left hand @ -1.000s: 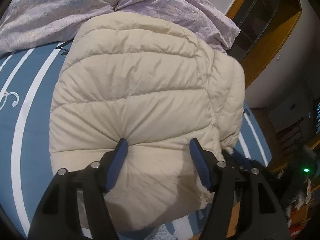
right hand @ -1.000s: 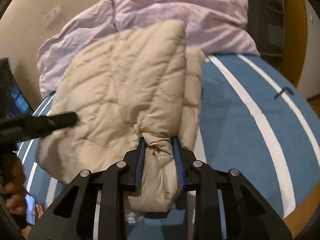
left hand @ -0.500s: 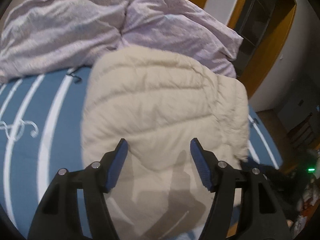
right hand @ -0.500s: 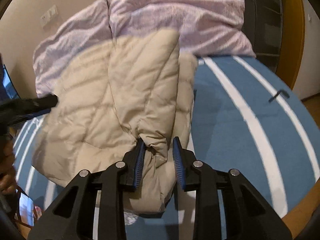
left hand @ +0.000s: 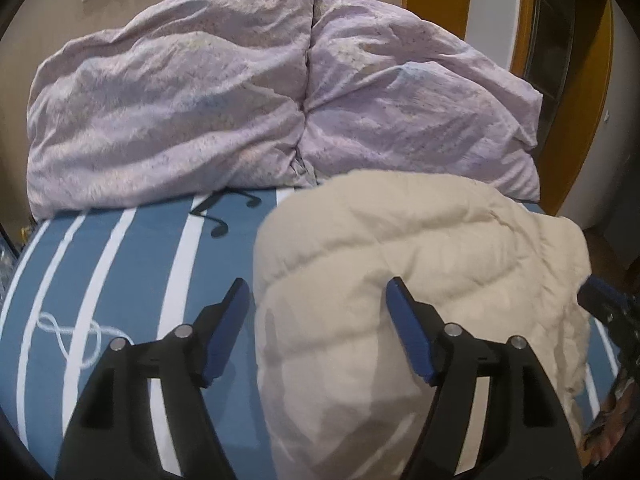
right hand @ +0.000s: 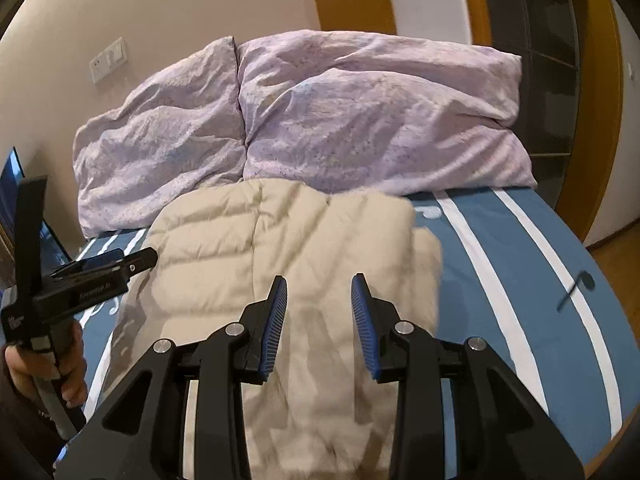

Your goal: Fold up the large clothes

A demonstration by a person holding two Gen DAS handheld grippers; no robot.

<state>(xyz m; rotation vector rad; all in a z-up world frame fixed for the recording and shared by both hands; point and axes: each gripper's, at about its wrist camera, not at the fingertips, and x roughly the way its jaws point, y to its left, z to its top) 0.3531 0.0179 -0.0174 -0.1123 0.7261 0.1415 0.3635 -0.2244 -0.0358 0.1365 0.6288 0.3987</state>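
**me:** Quick status on the puffer fold. Nearest to me, my right gripper (right hand: 319, 312) has its jaws parted and nothing between them; it hangs over the near end of the cream down jacket (right hand: 296, 264). My left gripper (left hand: 316, 320) is spread wide, also empty: its right finger sits against the jacket's puffy top, its left finger is over bare blue striped bedsheet (left hand: 120, 280).

**reply:** So where does the jacket sit on the bed?

**me:** It's a folded bundle running from the near edge up toward the head, roughly mid-bed, far end just short of the two lilac pillows (right hand: 312, 120) against the wall. The sheet on both sides is bare.

**reply:** Which step then?

**me:** I'd say between folds, since neither hand holds anything. Next I'd probably pinch the near hem with both grippers and carry it over toward the pillows, or press it flat. It's lofty, so I expect it to spring back.
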